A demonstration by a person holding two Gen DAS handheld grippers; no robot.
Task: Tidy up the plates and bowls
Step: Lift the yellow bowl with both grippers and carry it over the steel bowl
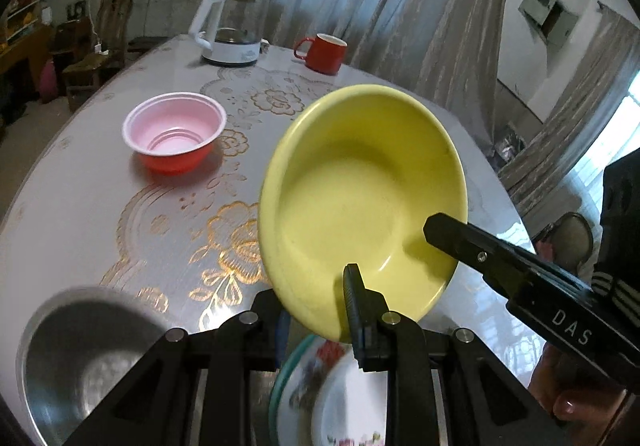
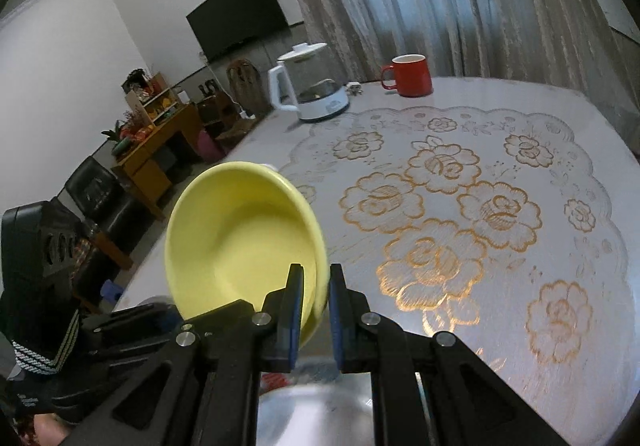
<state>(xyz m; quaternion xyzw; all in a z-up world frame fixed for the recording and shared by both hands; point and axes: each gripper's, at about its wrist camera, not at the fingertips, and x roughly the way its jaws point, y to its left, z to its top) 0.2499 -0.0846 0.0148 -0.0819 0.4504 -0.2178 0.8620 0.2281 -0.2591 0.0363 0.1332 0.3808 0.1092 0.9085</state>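
A yellow bowl [image 1: 360,202] is held tilted in the air above the table; it also shows in the right wrist view [image 2: 240,238]. My left gripper [image 1: 316,310] is shut on its near rim, one finger inside and one outside. My right gripper [image 2: 316,286] is shut on the rim at the bowl's right side; it shows in the left wrist view [image 1: 448,234]. Below the bowl lies a floral plate [image 1: 332,398]. A steel bowl [image 1: 80,358] sits at the near left, and a steel bowl [image 2: 320,414] shows below my right gripper. A pink and red bowl [image 1: 174,130] stands further back.
A white electric kettle [image 1: 232,30] and a red mug [image 1: 322,52] stand at the table's far edge. The round table [image 2: 500,186] has a gold floral cover. Curtains hang behind; chairs and shelves stand to the left.
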